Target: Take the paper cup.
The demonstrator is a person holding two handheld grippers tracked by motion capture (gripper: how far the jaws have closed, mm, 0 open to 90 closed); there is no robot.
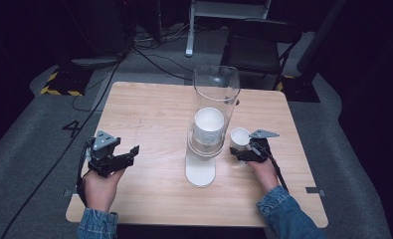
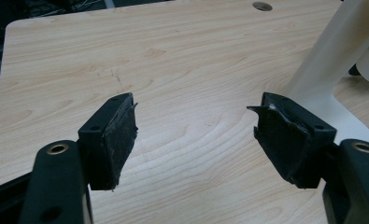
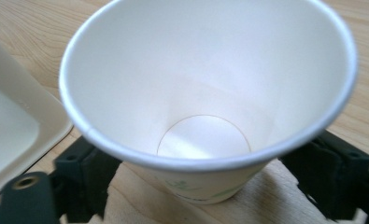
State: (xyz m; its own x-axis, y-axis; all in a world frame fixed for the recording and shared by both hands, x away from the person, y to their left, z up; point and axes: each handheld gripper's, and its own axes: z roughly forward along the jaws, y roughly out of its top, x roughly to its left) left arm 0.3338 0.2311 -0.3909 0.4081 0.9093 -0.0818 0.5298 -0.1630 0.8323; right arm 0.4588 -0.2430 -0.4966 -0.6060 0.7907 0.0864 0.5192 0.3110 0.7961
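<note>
Upright paper cup (image 3: 205,98) stands between the right tongs' (image 3: 205,186) parted jaws, at their twelve o'clock; left tongs (image 2: 196,135) gape empty.

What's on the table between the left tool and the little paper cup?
In the high view, the cup holder, a white base with a clear tube of stacked cups, stands between the left tool and the paper cup. The rest is bare table.

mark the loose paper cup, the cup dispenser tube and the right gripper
paper cup (image 3: 205,140): right gripper view, inside bottom of the cup.
dispenser tube (image 1: 217,84): high view, clear upper wall of the tube.
right gripper (image 1: 247,151): high view, between its jaw tips at the cup's base.
</note>
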